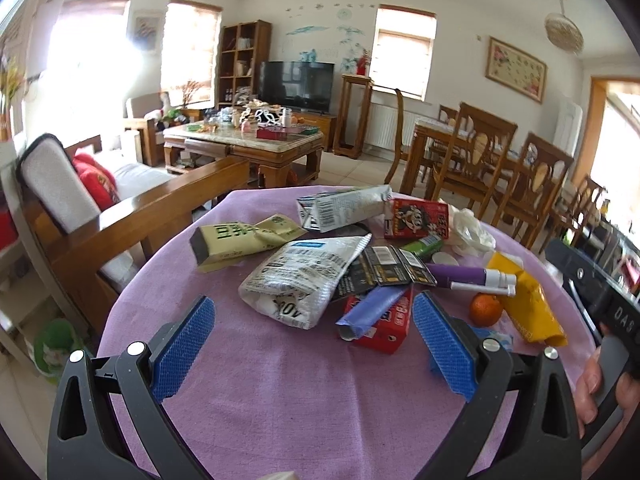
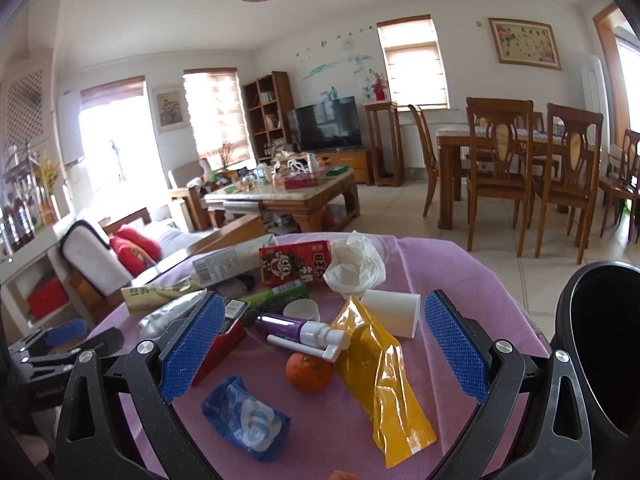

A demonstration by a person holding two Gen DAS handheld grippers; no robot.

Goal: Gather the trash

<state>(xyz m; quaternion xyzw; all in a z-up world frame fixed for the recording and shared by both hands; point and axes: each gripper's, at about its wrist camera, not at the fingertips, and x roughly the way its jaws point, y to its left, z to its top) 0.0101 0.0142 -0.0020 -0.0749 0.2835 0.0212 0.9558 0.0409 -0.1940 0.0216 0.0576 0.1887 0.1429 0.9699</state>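
Around the orange (image 2: 309,372) near the middle of the purple-covered table (image 2: 460,264), trash is lying in a loose heap: a yellow pouch (image 2: 380,376) is touching it on the right, a purple spray bottle (image 2: 298,330) is resting just behind it, and a blue wrapper (image 2: 246,420) is sitting just in front of it toward the camera. Behind the orange, a red drink carton (image 2: 296,266) and a crumpled white bag (image 2: 354,266) are crowding the far edge. The right tool (image 2: 324,356) is hanging spread wide and empty, framing the orange and pouch, probably lining up a first pick. The left tool (image 1: 314,348) is likewise gaping with nothing held, hovering before a silver foil bag (image 1: 298,280) left of the orange. Right of the orange, beyond the table's edge, a black bin (image 2: 600,360) is waiting close, apparently so each piece can be dropped in quickly.
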